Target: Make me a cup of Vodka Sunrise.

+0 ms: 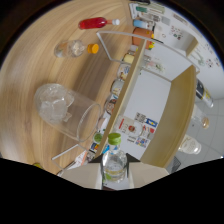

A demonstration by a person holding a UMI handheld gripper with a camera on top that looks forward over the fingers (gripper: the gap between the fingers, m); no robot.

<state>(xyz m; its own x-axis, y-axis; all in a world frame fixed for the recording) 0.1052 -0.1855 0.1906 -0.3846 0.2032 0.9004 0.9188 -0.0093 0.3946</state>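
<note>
**Green-capped bottle held in the fingers, iced glass on the bench**

We see the view tilted, so the light wooden bench point(75, 80) runs up and away on a slant. Our gripper point(114, 176) has its two pale fingers point(85, 176) closed on a small clear plastic bottle with a lime-green cap point(114, 162); one finger presses at each side of the bottle's body. The bottle looks transparent, with a pale label band low on it and clear contents, and its cap points away from us.

Just beyond the fingers, on the bench, stands a wide clear glass tumbler packed with ice cubes point(64, 111). The ice shows as a white, lumpy mass at the tumbler's far end, and its open rim faces toward us.

Farther across the bench lie two more bottles, well apart from the tumbler: a clear bottle with an orange cap point(75, 48) and, beyond it, a bottle of red liquid with a white cap point(97, 23). They lie near each other but not touching.

Along the bench's edge runs a thin clear rail or frame point(120, 47), and past it we make out small packets and containers point(122, 75), too small to tell apart. A white cabinet with wooden sides point(160, 95) stands beyond the bench.
</note>
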